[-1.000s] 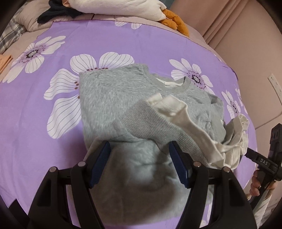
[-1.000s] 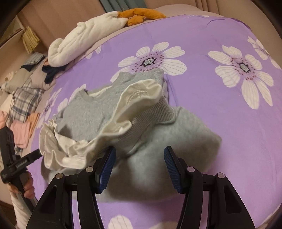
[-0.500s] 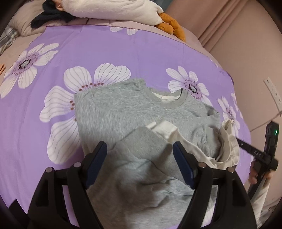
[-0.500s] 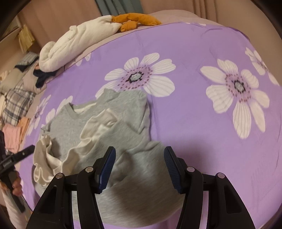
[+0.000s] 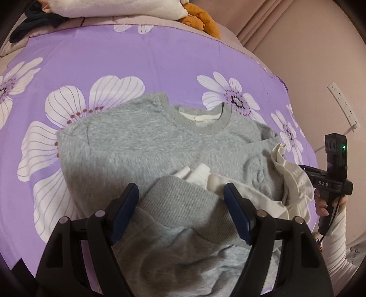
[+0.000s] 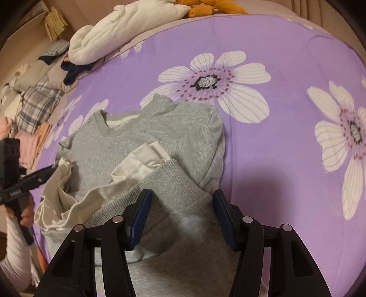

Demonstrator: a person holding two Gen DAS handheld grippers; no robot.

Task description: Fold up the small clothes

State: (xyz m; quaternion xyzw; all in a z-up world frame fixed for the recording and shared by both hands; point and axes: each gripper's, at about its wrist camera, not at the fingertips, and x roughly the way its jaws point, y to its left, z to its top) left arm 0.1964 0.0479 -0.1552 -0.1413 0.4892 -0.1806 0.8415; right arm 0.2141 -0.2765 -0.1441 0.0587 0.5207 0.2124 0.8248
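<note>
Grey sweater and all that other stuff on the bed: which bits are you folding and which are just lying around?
Being folded:
grey sweater
its ribbed cuff
cream lining

Just lying around:
white plush blanket
orange toy
plaid cloth
pink clothes

A bed fills both views, spread with a purple cover printed with big white flowers. At its far end lie a cream plush and an orange plush, with a dark garment beside them. Folded clothes, plaid and pink among them, are stacked off one side. A pinkish-beige wall carries a white power strip; beige curtains hang near it. The light is dim and warm.
</note>
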